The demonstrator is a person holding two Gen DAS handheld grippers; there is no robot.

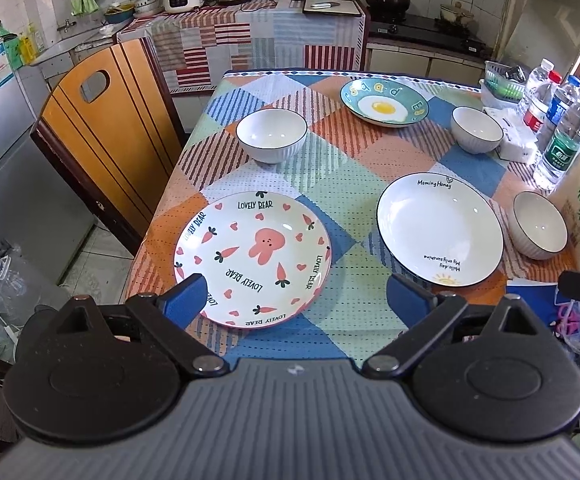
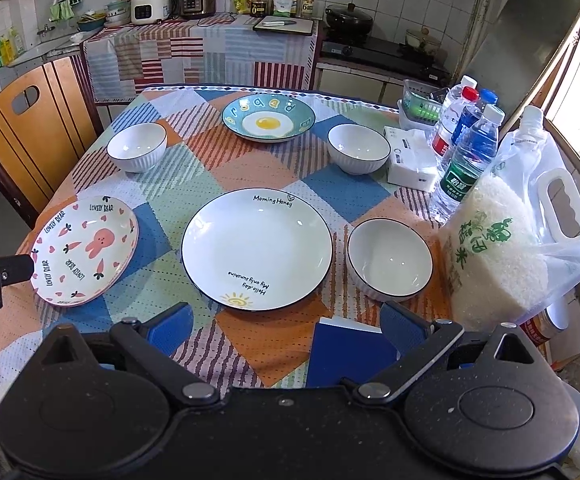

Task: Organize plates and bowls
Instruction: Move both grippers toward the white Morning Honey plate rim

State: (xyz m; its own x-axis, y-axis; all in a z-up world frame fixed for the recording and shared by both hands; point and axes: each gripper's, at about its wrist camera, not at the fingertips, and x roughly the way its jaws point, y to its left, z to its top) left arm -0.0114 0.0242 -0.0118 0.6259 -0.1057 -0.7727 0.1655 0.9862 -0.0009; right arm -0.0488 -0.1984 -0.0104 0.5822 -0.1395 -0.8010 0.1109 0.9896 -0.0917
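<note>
Left tool (image 1: pixel 294 292): wide apart, empty.
Right tool (image 2: pixel 286 326): wide apart, empty.
Risk: glossy pink rabbit-print ceramic plate (image 1: pixel 252 258) near the tabletop (image 1: pixel 330 160) edge may slide off if nudged.

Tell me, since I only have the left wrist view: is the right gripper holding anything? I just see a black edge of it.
Observer: No. The right gripper is open and empty, hovering short of the white plate.
Operator: Anything close to its right finger?
Observer: Yes, a dark blue box lies on the tablecloth beside that finger, and the near bowl sits just beyond it.
</note>
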